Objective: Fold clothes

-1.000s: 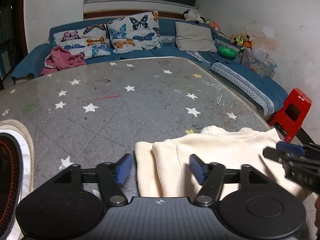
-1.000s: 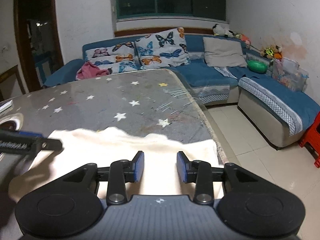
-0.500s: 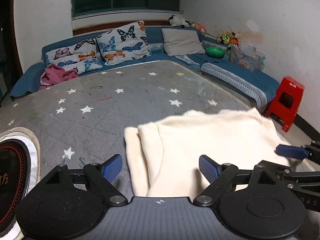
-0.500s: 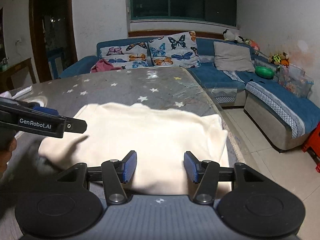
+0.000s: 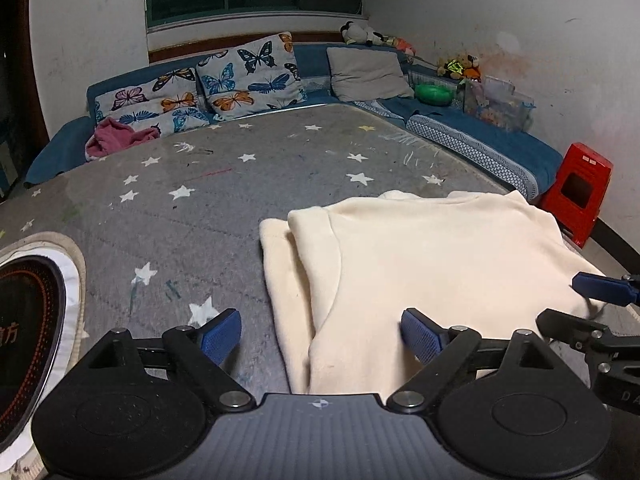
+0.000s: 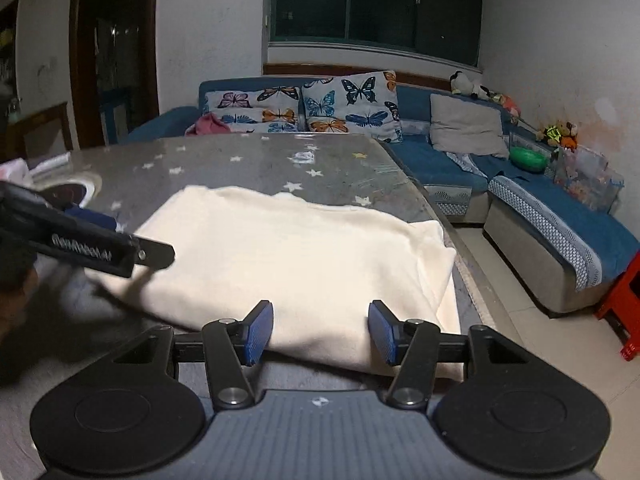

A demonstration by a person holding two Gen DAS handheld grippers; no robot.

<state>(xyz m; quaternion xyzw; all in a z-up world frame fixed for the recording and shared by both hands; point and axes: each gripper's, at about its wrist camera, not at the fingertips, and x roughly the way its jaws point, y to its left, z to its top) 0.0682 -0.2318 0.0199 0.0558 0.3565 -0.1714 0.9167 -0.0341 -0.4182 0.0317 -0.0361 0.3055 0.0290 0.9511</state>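
A cream garment (image 5: 420, 260) lies folded flat on the grey star-patterned table (image 5: 200, 200), near its right edge. My left gripper (image 5: 320, 332) hovers over the garment's near left corner. Its jaws are opening, and the blue pads stand wide apart without pressing the cloth. The right gripper (image 6: 322, 332) is open over the garment's (image 6: 296, 256) near right edge, its pads clear of the fabric. Each gripper shows in the other's view: the right one's fingers (image 5: 600, 292) at the far right, the left gripper (image 6: 100, 248) at the left.
A round black cooktop on a white mat (image 5: 28, 320) sits at the table's left. A blue corner sofa (image 5: 480, 140) with butterfly cushions and a pink cloth (image 5: 116, 138) runs behind and to the right. A red stool (image 5: 580, 196) stands on the floor past the table's right edge (image 6: 460, 248).
Both grippers have drawn back towards the near edge and their jaws have spread wider. More of the folded cream garment now shows, lying still.
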